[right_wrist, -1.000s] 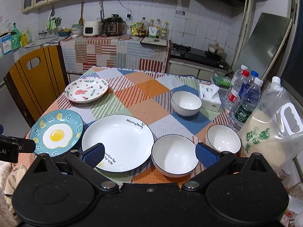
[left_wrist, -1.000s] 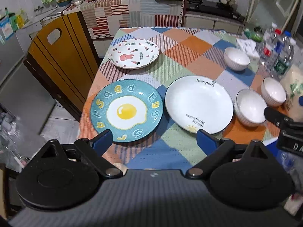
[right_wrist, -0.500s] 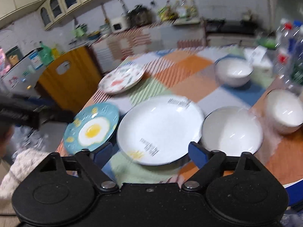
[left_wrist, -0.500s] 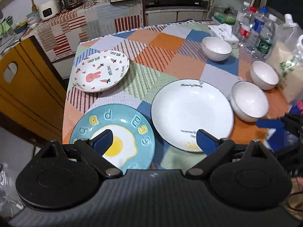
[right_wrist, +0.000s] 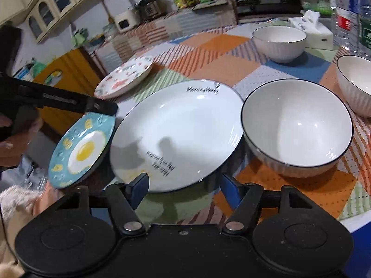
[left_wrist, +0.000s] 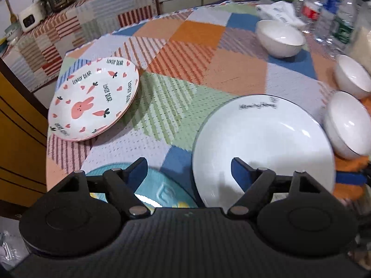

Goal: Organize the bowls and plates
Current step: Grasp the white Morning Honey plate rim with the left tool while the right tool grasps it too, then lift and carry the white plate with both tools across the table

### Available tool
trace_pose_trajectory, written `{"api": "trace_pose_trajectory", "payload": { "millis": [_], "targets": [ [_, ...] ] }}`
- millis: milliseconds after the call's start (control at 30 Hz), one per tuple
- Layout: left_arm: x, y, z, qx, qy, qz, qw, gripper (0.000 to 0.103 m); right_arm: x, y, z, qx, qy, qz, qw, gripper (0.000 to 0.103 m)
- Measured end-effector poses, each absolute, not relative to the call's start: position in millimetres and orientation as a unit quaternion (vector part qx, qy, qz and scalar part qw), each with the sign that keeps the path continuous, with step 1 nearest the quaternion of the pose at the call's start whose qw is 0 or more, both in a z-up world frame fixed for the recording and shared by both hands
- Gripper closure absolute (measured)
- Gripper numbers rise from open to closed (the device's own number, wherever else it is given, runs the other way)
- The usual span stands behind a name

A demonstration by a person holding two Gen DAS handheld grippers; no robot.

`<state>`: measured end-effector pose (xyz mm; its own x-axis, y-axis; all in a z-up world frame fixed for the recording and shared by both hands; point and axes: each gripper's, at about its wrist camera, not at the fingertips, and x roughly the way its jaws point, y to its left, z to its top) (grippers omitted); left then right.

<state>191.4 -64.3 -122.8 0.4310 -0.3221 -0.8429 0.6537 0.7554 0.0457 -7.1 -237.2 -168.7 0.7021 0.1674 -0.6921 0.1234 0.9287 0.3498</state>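
The left tongs (left_wrist: pixel 189 170) hang low over the near edge of the counter (left_wrist: pixel 208 74), spread, with nothing between the pads; their jaws have just been closing in from their widest. One blue pad sits over the teal egg plate (left_wrist: pixel 160 192), the other over the near rim of the big white plate (left_wrist: pixel 264 143). From the right wrist view these tongs reach in above the far rim of the egg plate (right_wrist: pixel 81 150); whether they touch it I cannot tell.

The right tongs (right_wrist: pixel 184 188) are also spread and empty, their jaws likewise just narrowing. They are poised at the near rim of the white plate (right_wrist: pixel 180 132), the rim lying about between the pads with no grip on it yet.

Outward from there, the rabbit plate (left_wrist: pixel 95 99) lies alone toward the far left. Three white bowls stand apart on the right: the nearest bowl (right_wrist: pixel 296 127) just beside the white plate, a second bowl (right_wrist: pixel 354 83) at the right edge, a third bowl (right_wrist: pixel 279 42) farther back.

As I judge it, the sorting has hardly begun: no plate sits on another, no bowl is nested. All the stacking of three plates and three bowls is left, and both tongs appear to be setting up a first pickup.
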Motion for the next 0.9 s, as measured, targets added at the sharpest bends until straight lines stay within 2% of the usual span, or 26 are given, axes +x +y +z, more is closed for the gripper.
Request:
{"api": "trace_pose_trajectory", "payload": {
  "millis": [67,133,167,233,267,333,400,633,900],
  "targets": [
    [204,-73,-135,0.199,0.451,-0.308,0.814,0.024,-6,-235,-172,0.183,0.378,0.003,0.908,0.029],
    [213,-80,-146,0.213,0.451,-0.307,0.81,0.035,-3,-233,-177,0.181,0.377,-0.001,0.908,0.03],
    [217,-82,-150,0.216,0.455,-0.316,0.804,0.039,-1,-233,-179,0.183,0.378,-0.004,0.908,0.034],
    [222,-85,-156,0.211,0.466,-0.329,0.794,0.051,3,-232,-185,0.183,0.386,-0.016,0.904,0.05],
    [224,-85,-159,0.206,0.474,-0.337,0.787,0.054,3,-232,-185,0.183,0.383,-0.029,0.905,0.057],
    [227,-84,-161,0.185,0.485,-0.354,0.778,0.067,5,-235,-183,0.183,0.385,-0.052,0.903,0.064],
    [229,-85,-161,0.172,0.498,-0.367,0.767,0.076,7,-239,-185,0.199,0.383,-0.062,0.9,0.068],
    [226,-84,-161,0.169,0.496,-0.369,0.768,0.076,8,-234,-187,0.173,0.372,-0.079,0.908,0.069],
    [233,-67,-154,0.137,0.511,-0.384,0.757,0.076,8,-232,-179,0.159,0.375,-0.064,0.911,0.074]
  ]
}}
